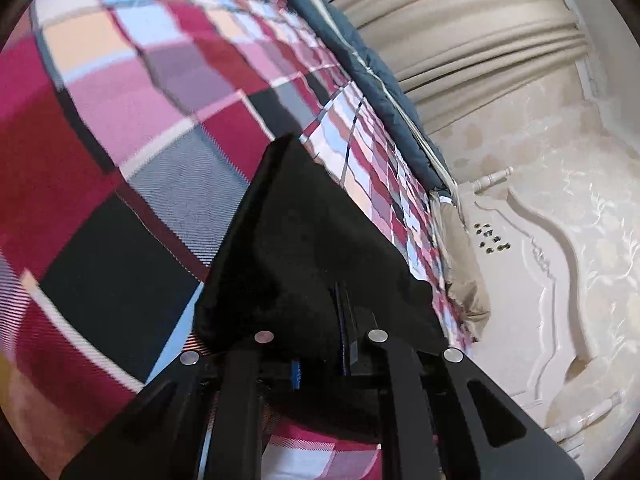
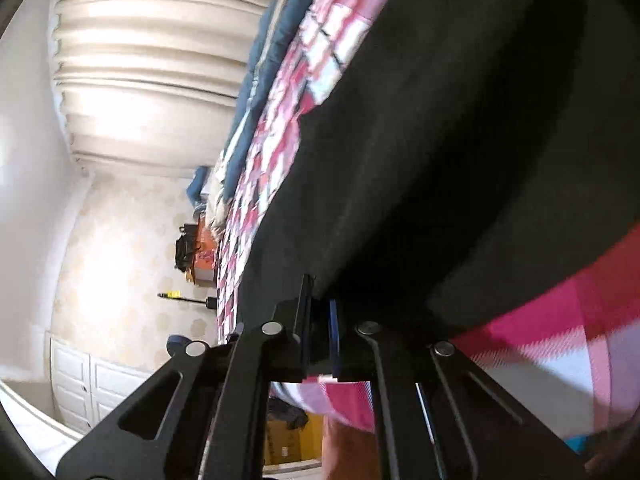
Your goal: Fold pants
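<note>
While the black pants (image 2: 460, 140) lie on the plaid bedspread (image 1: 120, 120), the left gripper (image 1: 344, 320) pinches one edge of them; the right gripper (image 2: 320, 320) clamps another edge

A bed carries everything here, covered by a checked blanket (image 1: 168, 92) in crimson, pink, pale blue, peach, grey and black squares. Black pants (image 2: 460, 152) lie directly on the blanket, their dark cloth spread across much of it near the edge closest to me. Along the far edge of the bed a dark blue quilt (image 1: 360, 60) lies bunched in a long ridge, touching the blanket, with a pale curtain behind it.
</note>
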`<state>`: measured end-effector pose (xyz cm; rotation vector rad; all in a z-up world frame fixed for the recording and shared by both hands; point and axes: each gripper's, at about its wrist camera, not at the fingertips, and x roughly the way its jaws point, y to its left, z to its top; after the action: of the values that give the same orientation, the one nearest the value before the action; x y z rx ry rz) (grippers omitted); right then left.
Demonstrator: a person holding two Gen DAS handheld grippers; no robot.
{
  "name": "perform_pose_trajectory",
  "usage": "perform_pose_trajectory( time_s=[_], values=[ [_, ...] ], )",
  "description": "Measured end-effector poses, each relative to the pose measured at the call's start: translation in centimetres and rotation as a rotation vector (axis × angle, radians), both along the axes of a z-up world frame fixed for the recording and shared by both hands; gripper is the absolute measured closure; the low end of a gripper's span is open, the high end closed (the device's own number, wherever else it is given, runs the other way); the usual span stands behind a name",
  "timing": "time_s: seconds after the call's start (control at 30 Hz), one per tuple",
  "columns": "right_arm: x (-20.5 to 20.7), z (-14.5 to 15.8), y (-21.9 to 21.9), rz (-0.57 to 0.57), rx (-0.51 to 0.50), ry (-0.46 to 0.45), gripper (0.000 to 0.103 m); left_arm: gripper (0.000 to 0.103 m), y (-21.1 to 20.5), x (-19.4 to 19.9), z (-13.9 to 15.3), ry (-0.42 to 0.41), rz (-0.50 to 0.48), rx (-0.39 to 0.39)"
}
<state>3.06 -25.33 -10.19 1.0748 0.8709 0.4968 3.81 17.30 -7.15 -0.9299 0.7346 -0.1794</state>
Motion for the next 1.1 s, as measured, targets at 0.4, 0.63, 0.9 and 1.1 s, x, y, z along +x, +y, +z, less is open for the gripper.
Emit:
perform_pose_trajectory(
  time_s=[0.4, 0.63, 0.9, 1.1],
  values=[
    [-1.7, -1.5, -0.8, 0.055, -0.037, 0.027, 0.086, 0.086, 0.4, -1.4, -1.4, -0.005, -0.062, 0.06],
    [-4.4, 3.5, -13.3, -0.128, -0.174, -0.075, 0.07, 0.081, -1.3, -4.9, 3.0, -0.046, -0.086, 0.348],
    [-4.7, 7.2, -37.1, -0.59, -0.575, -0.02, 0.052, 0.035, -5.5, -2.4, 6.5, -0.143, -0.123, 0.373],
    [-1.0, 2.1, -46.8, -0.525, -0.68, 0.176, 0.047, 0.026, -9.6, 1.6, 5.0, -0.094, -0.137, 0.328]
  ],
)
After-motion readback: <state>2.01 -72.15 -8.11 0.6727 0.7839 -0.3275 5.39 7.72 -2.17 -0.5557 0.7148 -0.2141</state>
